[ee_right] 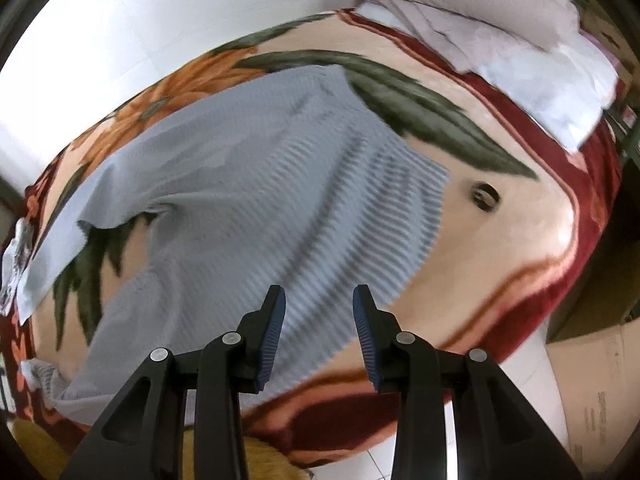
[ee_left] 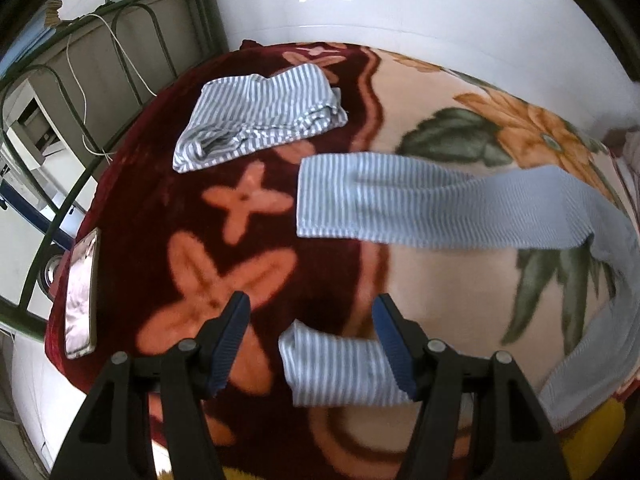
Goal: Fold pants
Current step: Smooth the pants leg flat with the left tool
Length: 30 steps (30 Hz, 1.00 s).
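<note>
Pants [ee_right: 248,200], ribbed striped blue-grey, flat on plush floral blanket [ee_right: 500,240]; both hand-held grippers [ee_left: 312,344] [ee_right: 319,332] spread, empty.

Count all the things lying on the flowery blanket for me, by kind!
Striped blue-and-white clothes: 2, the spread-out striped pants and a folded striped garment
Flat shiny phone: 1
Small dark round object, too blurred to name: 1
Pale grey-white pillows or bedding: 1 pile
Total: 5
</note>
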Motion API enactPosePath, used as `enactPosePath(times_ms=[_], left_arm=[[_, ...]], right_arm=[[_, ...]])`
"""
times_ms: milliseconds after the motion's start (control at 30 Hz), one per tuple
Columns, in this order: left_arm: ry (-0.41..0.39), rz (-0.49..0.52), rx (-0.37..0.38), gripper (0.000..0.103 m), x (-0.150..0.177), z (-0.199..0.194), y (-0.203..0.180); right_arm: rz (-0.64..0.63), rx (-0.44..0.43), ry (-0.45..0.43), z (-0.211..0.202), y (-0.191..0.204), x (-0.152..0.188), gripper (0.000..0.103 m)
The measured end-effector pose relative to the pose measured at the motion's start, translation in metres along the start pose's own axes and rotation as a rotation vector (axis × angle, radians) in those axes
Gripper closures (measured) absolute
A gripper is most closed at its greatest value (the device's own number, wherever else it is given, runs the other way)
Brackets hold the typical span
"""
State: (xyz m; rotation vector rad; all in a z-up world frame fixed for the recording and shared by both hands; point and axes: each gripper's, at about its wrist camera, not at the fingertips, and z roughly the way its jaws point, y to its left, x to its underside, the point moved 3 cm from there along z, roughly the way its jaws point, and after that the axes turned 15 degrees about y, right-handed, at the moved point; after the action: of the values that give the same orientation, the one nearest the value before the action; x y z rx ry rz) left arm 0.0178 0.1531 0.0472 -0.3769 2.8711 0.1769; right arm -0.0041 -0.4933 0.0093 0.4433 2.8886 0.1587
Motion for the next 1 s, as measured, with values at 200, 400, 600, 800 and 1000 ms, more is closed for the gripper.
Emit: enactPosePath(times_ms=[200, 400, 600, 800, 1000], left_arm=[[0.008, -0.026, 0.017, 0.036, -0.035, 0.023, 0.002], [0.018, -0.081, 0.041, 0.036, -0.067, 0.048, 0.006], [0.033, -0.165, 0.064, 0.036, -0.088, 0.065, 0.019], [0.027, -0.263, 0.103, 0.036, -0.097, 0.078, 0.040], [0.083, -0.277, 0.130, 0.036, -0.091, 0.098, 0.044]], right_arm=[[-0.114, -0.032, 0.015, 0.000, 0.063, -0.011, 0.067], [-0.259, -0.064, 0.039, 0.011, 0.153, -0.021, 0.067], [-0.377, -0.092, 0.065, 0.025, 0.233, -0.026, 0.067], [-0.514, -0.130, 0.077, 0.031, 0.325, -0.030, 0.067], [-0.731, -0.119, 0.086, 0.041, 0.441, -0.028, 0.067]])
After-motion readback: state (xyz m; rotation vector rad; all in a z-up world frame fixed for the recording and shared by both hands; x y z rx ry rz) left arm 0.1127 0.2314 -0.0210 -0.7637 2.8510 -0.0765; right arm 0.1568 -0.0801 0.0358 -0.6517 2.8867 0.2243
